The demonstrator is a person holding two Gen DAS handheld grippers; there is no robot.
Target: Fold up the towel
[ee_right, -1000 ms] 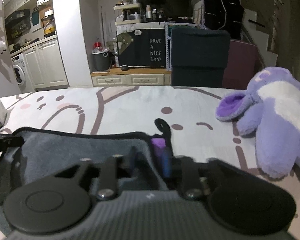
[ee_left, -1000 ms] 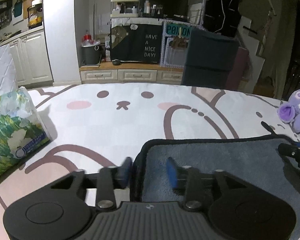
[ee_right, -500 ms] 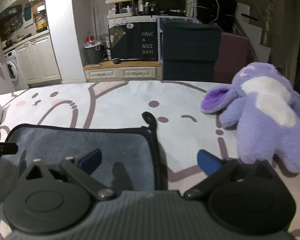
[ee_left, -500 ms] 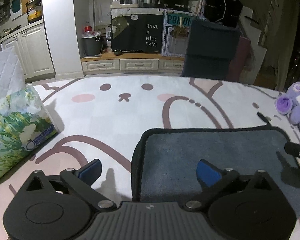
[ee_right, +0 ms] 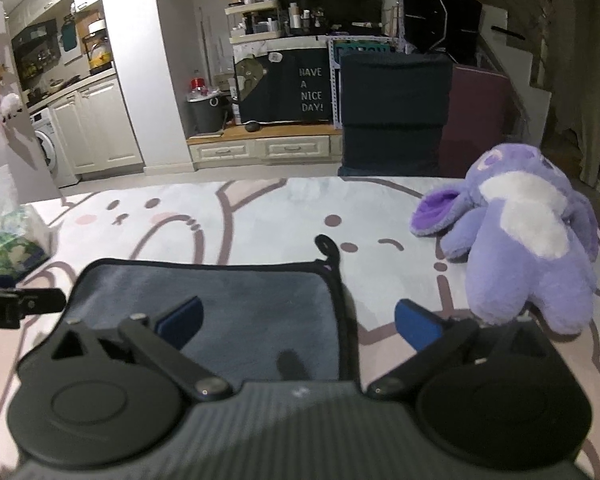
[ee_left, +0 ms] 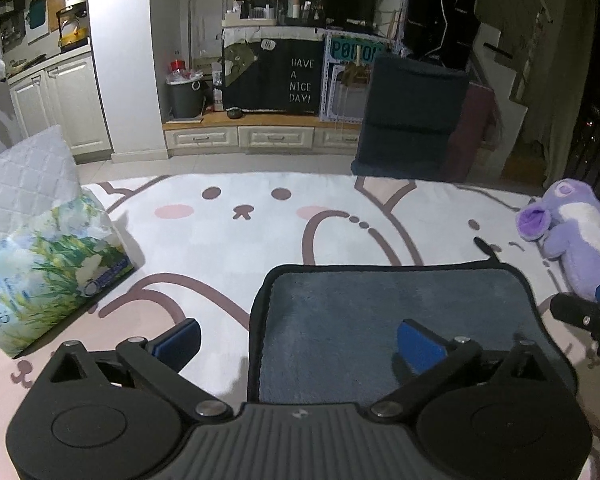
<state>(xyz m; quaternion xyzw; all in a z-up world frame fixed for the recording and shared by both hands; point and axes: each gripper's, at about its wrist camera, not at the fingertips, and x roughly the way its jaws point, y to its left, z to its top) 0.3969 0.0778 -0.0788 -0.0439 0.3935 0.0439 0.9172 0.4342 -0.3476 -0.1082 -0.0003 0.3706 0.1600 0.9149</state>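
On the cartoon-bear blanket (ee_left: 260, 240) a grey towel (ee_left: 380, 320) with black edging is laid flat, seemingly already folded once, with the left gripper (ee_left: 298, 338) and right gripper (ee_right: 298, 322) each held wide apart astride a near corner, nothing clamped. A further fold is judged pending, for which both corners must be pinched and carried across; "HAVE A NICE DAY!" is read on the black cloth (ee_left: 300, 80) behind
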